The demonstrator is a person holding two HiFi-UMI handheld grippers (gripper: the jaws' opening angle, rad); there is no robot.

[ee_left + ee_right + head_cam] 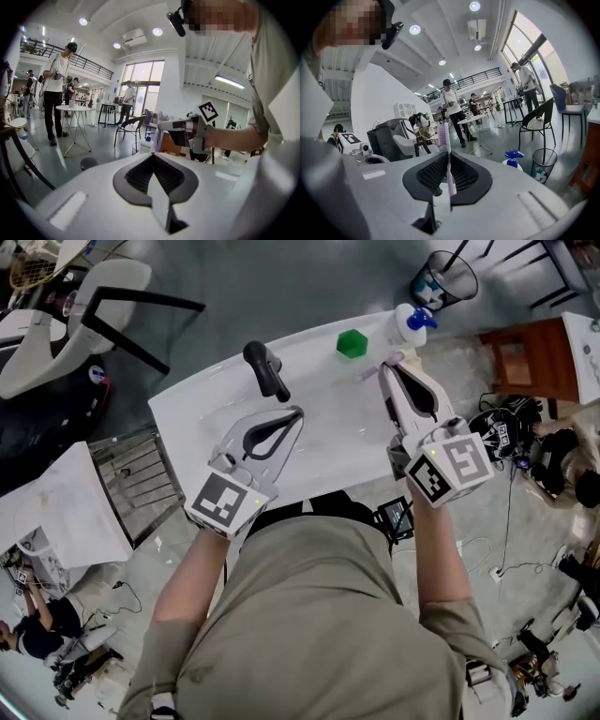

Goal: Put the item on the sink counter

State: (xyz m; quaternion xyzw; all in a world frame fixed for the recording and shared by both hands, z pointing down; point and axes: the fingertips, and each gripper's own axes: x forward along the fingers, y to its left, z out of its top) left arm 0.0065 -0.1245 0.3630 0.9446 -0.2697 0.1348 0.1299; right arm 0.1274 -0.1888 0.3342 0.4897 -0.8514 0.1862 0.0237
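Observation:
A pink-purple toothbrush [448, 140] stands upright between the jaws of my right gripper [447, 159], bristles on top, and the gripper is shut on its handle. In the head view the right gripper [386, 368] hovers over the right end of the white sink counter [319, 442], with the toothbrush [373, 375] sticking out sideways at its tips. My left gripper [298, 412] is over the basin near the black faucet [266, 369], its jaws shut with nothing between them. The left gripper view shows its own tips [153, 157] meeting, and the right gripper [161, 125] beyond them.
A green cube [352, 343] and a white spray bottle with a blue top [412, 322] stand on the counter's far edge. A wire waste bin [442, 279] sits on the floor behind. A wooden cabinet [525, 357] is at the right. People, chairs and tables stand farther off.

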